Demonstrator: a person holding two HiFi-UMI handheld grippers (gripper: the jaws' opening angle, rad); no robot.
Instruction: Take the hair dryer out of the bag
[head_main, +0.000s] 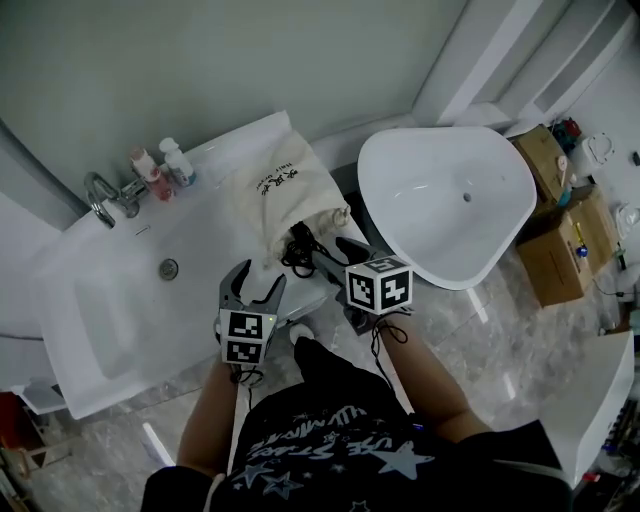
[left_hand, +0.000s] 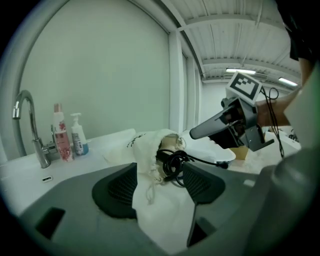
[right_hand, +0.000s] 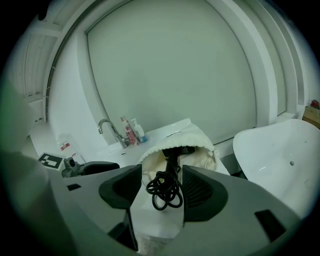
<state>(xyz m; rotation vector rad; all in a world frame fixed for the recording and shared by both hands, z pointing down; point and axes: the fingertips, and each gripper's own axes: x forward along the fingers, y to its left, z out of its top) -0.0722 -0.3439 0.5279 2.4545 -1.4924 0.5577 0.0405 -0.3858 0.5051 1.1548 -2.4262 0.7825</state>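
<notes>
Head view, left gripper (head_main: 256, 285) and right gripper (head_main: 332, 256) both released, jaws apart, gripping nothing, coiled black cord (head_main: 298, 257) just ahead at twelve o'clock, hair dryer (right_hand: 176, 149) beyond, in mouth of white drawstring bag (head_main: 285, 190), on sink counter (head_main: 218, 205).

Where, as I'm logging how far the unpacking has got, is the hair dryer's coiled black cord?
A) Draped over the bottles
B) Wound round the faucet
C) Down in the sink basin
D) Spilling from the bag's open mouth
D: the black cord lies in a loose coil just outside the open mouth of the cloth bag, well away from the faucet.
</notes>
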